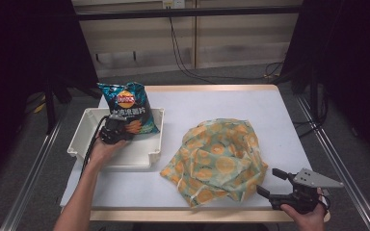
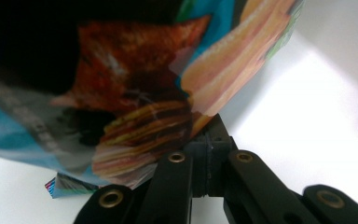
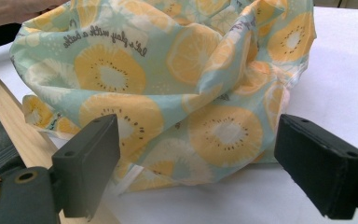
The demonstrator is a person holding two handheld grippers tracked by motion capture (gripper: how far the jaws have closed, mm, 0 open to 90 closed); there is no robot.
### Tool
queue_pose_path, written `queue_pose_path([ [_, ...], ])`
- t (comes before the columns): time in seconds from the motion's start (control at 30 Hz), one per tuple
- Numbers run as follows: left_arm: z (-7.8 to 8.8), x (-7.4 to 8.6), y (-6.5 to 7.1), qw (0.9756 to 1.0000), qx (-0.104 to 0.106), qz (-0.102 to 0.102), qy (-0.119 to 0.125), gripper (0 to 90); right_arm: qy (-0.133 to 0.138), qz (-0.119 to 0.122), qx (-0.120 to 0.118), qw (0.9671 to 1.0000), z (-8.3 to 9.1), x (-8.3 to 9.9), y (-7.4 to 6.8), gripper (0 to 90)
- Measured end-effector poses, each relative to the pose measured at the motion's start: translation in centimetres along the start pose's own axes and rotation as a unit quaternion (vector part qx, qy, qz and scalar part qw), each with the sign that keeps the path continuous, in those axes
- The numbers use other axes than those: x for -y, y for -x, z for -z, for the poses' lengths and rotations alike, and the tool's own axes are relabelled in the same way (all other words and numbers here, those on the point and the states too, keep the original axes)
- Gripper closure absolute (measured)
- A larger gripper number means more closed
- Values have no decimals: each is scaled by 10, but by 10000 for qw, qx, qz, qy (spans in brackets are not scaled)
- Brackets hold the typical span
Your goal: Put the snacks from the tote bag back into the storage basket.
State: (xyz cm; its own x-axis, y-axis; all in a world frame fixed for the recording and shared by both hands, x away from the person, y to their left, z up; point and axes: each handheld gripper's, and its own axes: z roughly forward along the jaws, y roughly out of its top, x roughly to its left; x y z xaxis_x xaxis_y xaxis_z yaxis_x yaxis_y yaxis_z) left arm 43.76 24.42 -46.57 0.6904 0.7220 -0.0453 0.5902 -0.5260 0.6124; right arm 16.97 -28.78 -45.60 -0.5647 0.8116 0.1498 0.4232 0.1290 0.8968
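Desk: white top with a pale wood edge, carrying everything below.
Cloth bag: crumpled mint fabric printed with yellow-orange fruit slices, lying at about 4 o'clock from the desk's middle, close to the near edge. In the right gripper view the bag shows a line of dark script on one fold.
Tray: white, shallow, rectangular, at about 9 o'clock on the desk, just beside the cloth bag but apart from it.
Chip bag: blue-green packet with a red and yellow logo, standing tilted inside the tray, its top at 12 o'clock above the tray's far wall. In the left gripper view the chip bag shows printed ridged chips close to the lens.
Right gripper: held by the right hand at about 5 o'clock, at the desk's near edge, jaws spread wide and pointing toward the cloth bag, not touching it.
Left gripper: held by the left hand over the tray, jaws pressed together on the lower part of the chip bag.
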Motion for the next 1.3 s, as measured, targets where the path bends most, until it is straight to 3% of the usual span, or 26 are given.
queue_pose_path([
  [0.23,-4,-1,-8,10000,-50,20,7,900,-5,0,0,10000,-1,0,0,138],
  [0.43,-2,1,-3,9999,-3,118,85,896,-3,4,2,10000,0,0,0,138],
  [0.6,6,2,2,9999,55,29,111,895,11,-1,4,10000,0,0,-1,138],
  [0.8,21,5,13,9985,143,-63,525,878,28,11,2,10000,1,0,0,138],
  [0.9,28,11,16,9958,281,54,866,847,33,2,12,10000,1,0,0,138],
  [1.0,34,19,23,9922,259,260,1189,828,33,3,20,10000,1,0,0,138],
  [1.07,37,23,27,9903,385,255,1313,818,35,1,17,10000,1,0,0,138],
  [1.17,44,29,35,9887,333,264,1439,715,32,4,18,10000,1,0,-1,138],
  [1.23,50,34,39,9852,369,350,1638,665,31,13,19,10000,1,-1,-1,138],
  [1.3,54,38,43,9837,319,348,1732,629,39,3,18,10000,1,-1,0,138],
])
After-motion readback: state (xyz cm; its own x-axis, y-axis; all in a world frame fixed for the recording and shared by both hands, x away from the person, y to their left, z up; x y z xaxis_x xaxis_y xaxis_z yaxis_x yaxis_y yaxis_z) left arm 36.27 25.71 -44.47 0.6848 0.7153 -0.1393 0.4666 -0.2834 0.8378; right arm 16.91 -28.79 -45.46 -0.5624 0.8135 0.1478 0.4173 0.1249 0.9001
